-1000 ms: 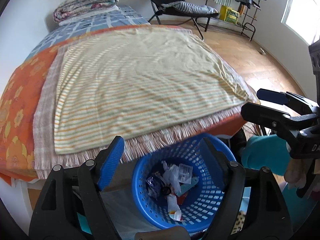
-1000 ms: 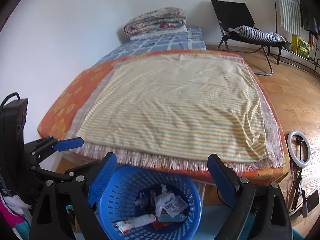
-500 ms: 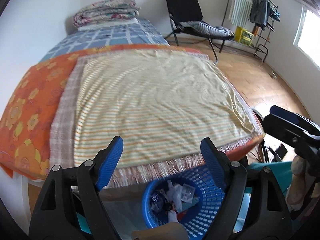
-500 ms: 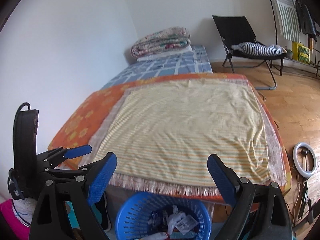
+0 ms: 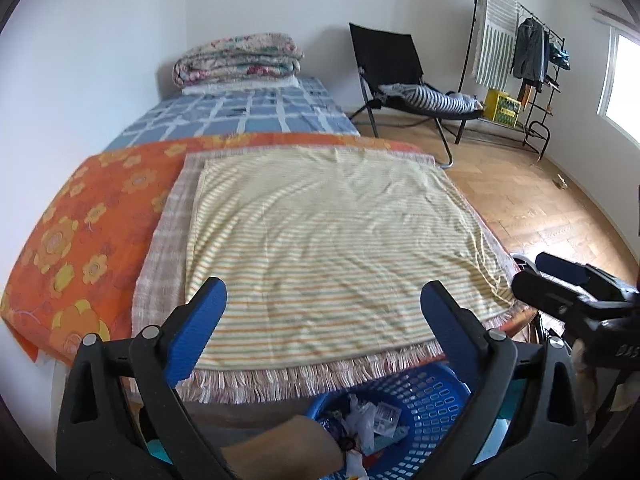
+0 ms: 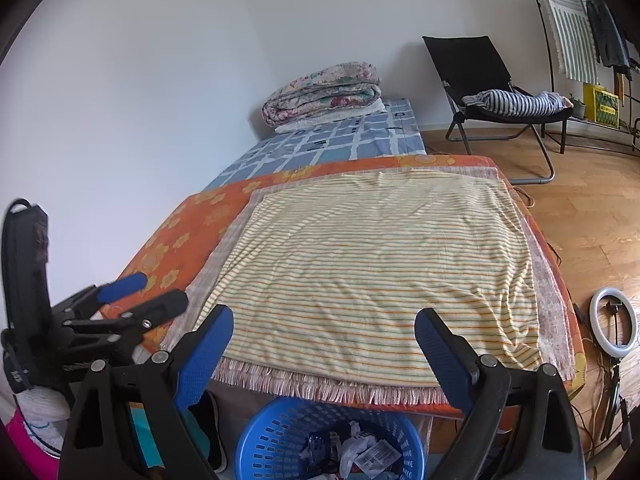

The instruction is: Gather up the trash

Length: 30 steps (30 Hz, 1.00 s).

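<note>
A blue plastic basket (image 5: 434,402) stands on the floor at the foot of the bed, with crumpled wrappers and packets (image 5: 366,424) in it. My left gripper (image 5: 322,300) hangs above and behind the basket. Its jaws are opening and nothing is between them. A forearm (image 5: 280,448) crosses the bottom of that view. The right wrist view shows the same basket (image 6: 272,438) and its trash (image 6: 360,452) low in the frame. My right gripper (image 6: 324,320) stands open and empty above it. Each gripper appears in the other's view, the right (image 5: 540,278) and the left (image 6: 158,292).
A bed (image 5: 320,240) with a striped blanket over an orange floral sheet (image 5: 92,232) fills the middle, with folded quilts (image 5: 238,60) at its head. A black chair (image 5: 400,68) and a clothes rack (image 5: 528,52) stand on the wooden floor. A ring light (image 6: 614,320) lies beside the bed.
Both grippers have risen and tilted up, so the basket has slid to the bottom of both views. The left jaws stand wider than before.
</note>
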Available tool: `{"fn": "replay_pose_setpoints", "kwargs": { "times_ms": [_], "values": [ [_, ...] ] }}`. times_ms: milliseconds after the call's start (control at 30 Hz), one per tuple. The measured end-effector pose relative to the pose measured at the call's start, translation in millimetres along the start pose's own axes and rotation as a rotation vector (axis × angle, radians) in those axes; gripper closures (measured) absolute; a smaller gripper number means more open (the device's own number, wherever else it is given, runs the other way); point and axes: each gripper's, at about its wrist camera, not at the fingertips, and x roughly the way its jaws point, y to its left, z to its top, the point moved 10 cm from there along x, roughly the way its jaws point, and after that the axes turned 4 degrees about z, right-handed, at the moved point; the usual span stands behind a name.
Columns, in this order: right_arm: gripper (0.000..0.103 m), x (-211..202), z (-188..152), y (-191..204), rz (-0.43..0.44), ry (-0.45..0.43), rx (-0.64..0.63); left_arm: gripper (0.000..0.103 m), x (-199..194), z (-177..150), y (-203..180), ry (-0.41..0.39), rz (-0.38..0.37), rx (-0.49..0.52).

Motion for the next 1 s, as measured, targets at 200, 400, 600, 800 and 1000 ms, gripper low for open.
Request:
{"fn": "replay_pose_setpoints", "kwargs": {
  "times_ms": [200, 400, 600, 800, 1000],
  "values": [
    [0.009, 3, 0, -4, -0.012, 0.001, 0.007, 0.002, -7, 5, -3, -0.029, 0.028, 0.031],
    [0.009, 7, -3, -7, -0.007, 0.016, 0.023, 0.002, -5, 3, -5, -0.011, 0.018, 0.009],
    [0.009, 8, -4, -6, -0.011, 0.016, 0.016, 0.001, 0, 0, -2, 0.015, 0.005, -0.012],
    [0.009, 8, -4, -8, -0.012, 0.019, 0.020, 0.001, 2, -1, -2, 0.015, 0.005, -0.019],
    [0.009, 10, -7, -8, -0.014, 0.027, 0.015, 0.001, 2, -2, -2, 0.016, 0.008, -0.016]
  ]
}}
